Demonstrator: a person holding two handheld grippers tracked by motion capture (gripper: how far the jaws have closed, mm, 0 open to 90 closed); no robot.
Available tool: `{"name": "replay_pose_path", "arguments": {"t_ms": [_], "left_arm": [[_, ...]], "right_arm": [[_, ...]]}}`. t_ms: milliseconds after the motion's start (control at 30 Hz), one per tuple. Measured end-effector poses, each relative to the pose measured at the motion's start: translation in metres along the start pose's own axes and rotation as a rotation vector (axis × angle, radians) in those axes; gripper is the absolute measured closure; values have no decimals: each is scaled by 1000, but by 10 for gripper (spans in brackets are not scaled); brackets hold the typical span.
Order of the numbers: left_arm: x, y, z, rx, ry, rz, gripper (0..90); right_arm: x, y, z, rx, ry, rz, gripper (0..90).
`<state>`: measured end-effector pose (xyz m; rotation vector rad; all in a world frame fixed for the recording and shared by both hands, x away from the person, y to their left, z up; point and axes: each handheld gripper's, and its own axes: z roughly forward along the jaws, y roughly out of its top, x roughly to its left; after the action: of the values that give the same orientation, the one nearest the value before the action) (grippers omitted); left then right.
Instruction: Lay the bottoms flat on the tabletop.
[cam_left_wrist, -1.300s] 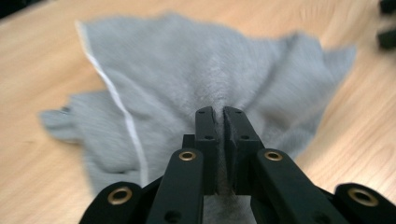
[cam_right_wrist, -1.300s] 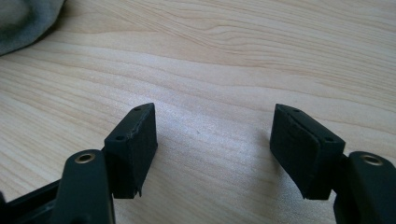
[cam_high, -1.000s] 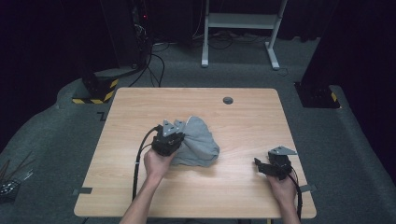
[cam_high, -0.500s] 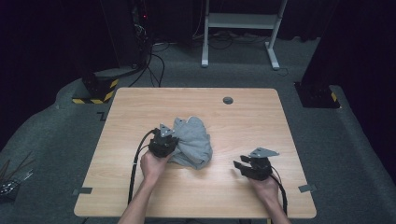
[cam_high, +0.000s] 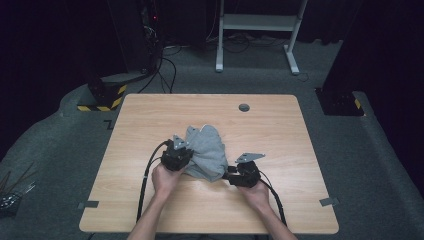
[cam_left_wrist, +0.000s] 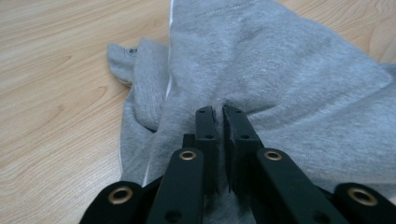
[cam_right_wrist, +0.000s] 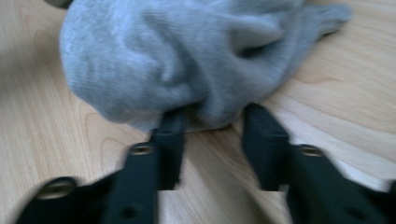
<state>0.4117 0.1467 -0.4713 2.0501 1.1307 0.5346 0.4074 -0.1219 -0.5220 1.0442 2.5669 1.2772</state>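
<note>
A dark room surrounded the pale wooden surface (cam_high: 150, 210), with grey carpet below it, the white legs of a frame (cam_high: 257, 30) standing behind, and cables on the floor to the left. A small dark round cap (cam_high: 244, 107) sat near the surface's far edge. A crumpled grey garment (cam_high: 207, 152) lay a little nearer than the middle of the surface, bunched into a heap, with a white seam line showing along one fold in the left gripper view. The left gripper (cam_high: 176, 156) was at the garment's left edge, held in the person's left hand (cam_high: 165, 179); in its own view the jaws were clenched on a pinch of the grey cloth, which puckered toward their tips. The right gripper (cam_high: 241, 175), held in the right hand (cam_high: 256, 192), was at the garment's near right corner, its grey three-cornered plate on top. Its jaws had just been closing, and in the blurred right gripper view they stood apart with the rounded edge of the garment (cam_right_wrist: 187, 60) lying between their tips, one jaw touching the cloth and the other just beside it, not yet pressed onto it. A cable trailed from each gripper toward the near edge.
</note>
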Motion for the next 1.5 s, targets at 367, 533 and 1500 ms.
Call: {"name": "replay_pose_path", "arguments": {"t_ms": [367,533,1500], "left_arm": [[-3,8,-13,-71,-31,-2,849],[-11,16,-21,-107,-65,7,849],[-23,-22,-24,-93,-98,-10,500]], "right_arm": [[-2,6,-26,-86,-68,-69,900],[-14,9,-67,-182,-137,-53,900],[17,-7,-33,-92,-28,-58,487]]}}
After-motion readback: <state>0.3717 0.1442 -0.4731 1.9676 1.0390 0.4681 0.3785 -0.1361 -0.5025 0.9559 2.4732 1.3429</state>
